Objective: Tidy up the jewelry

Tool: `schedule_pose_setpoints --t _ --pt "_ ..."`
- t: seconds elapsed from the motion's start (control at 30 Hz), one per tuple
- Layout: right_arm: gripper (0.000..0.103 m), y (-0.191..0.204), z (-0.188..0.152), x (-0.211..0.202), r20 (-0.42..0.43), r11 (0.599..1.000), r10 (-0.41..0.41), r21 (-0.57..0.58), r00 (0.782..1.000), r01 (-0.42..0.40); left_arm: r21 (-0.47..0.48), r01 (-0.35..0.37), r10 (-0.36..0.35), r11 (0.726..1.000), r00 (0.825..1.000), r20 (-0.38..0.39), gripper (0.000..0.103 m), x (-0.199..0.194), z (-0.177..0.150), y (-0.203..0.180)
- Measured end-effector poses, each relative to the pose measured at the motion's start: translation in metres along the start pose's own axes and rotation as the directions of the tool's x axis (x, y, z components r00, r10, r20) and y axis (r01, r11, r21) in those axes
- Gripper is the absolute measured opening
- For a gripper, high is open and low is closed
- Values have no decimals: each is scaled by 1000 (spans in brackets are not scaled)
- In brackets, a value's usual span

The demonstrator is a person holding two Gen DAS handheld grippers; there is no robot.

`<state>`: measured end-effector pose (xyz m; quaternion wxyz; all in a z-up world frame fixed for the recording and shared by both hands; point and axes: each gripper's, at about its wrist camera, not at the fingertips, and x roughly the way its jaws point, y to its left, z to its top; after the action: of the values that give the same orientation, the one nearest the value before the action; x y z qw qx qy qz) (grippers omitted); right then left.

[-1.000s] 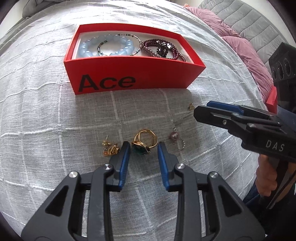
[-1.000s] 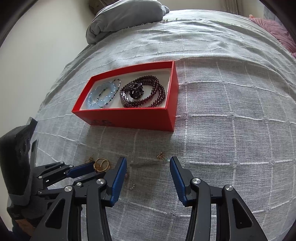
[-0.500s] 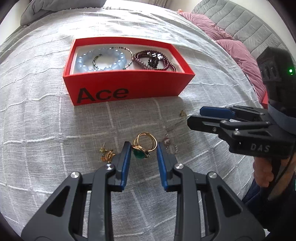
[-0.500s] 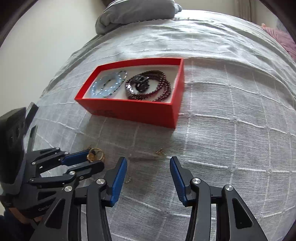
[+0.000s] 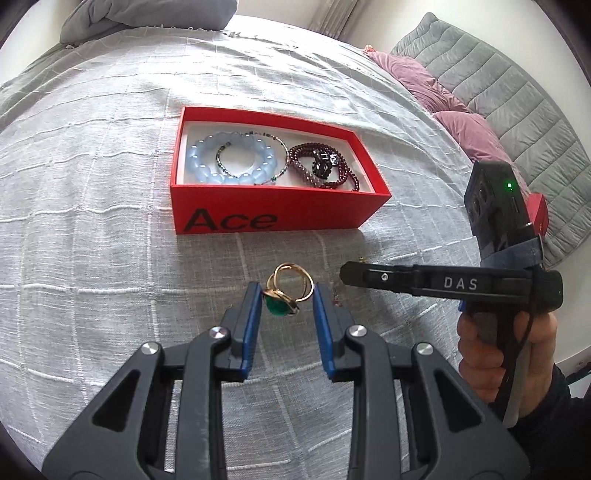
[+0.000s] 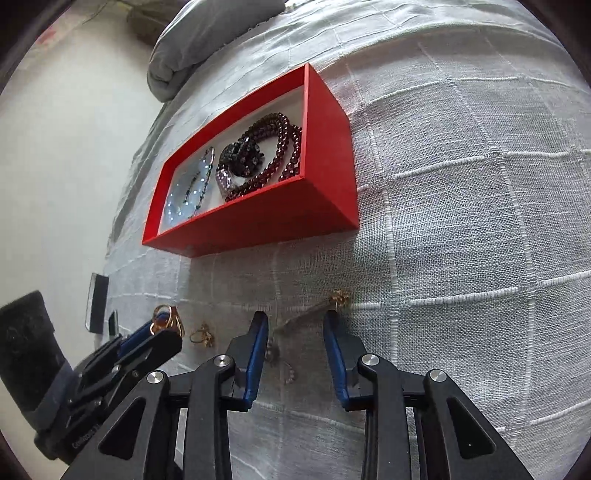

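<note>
My left gripper [image 5: 286, 295] is shut on a gold ring with a green stone [image 5: 286, 293] and holds it above the bedspread; the ring also shows in the right wrist view [image 6: 168, 321]. A red "Ace" box [image 5: 258, 218] lies beyond, with a pale blue bead bracelet [image 5: 231, 158] and dark red bead bracelets [image 5: 321, 166] inside. My right gripper [image 6: 295, 325] is open low over a thin necklace chain with a gold charm [image 6: 340, 297]. Gold earrings [image 6: 202, 334] lie on the cloth to its left.
The grey checked bedspread [image 6: 461, 221] covers everything. A grey pillow [image 5: 147, 16] lies at the far edge, pink cushions [image 5: 424, 81] at the right. A small beaded piece [image 6: 286, 371] lies between my right gripper's fingers.
My left gripper closed on the green-stone ring and lifted it off the bedspread. My right gripper moved down and closer to the necklace chain and tilted.
</note>
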<state>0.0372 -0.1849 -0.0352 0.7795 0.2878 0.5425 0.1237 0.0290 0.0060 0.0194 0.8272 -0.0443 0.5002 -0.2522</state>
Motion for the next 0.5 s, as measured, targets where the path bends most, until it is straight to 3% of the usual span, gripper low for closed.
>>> schedule_pose_setpoints --t 0.2,0.33,0.43,0.5 --pt "31 4 6 5 48 999 -15 51 999 12 -12 -9 9 1000 1000 13 30 -2 4 4" --pt "21 16 6 9 79 996 -92 9 993 91 -9 -11 11 1000 1000 13 30 -3 3 3" --pt "7 16 5 8 95 991 -131 -10 987 133 -5 -10 10 1000 1000 19 30 -6 2 4" --pt "5 17 4 7 102 991 -131 -13 986 133 -4 -11 11 1000 1000 23 30 -7 2 5"
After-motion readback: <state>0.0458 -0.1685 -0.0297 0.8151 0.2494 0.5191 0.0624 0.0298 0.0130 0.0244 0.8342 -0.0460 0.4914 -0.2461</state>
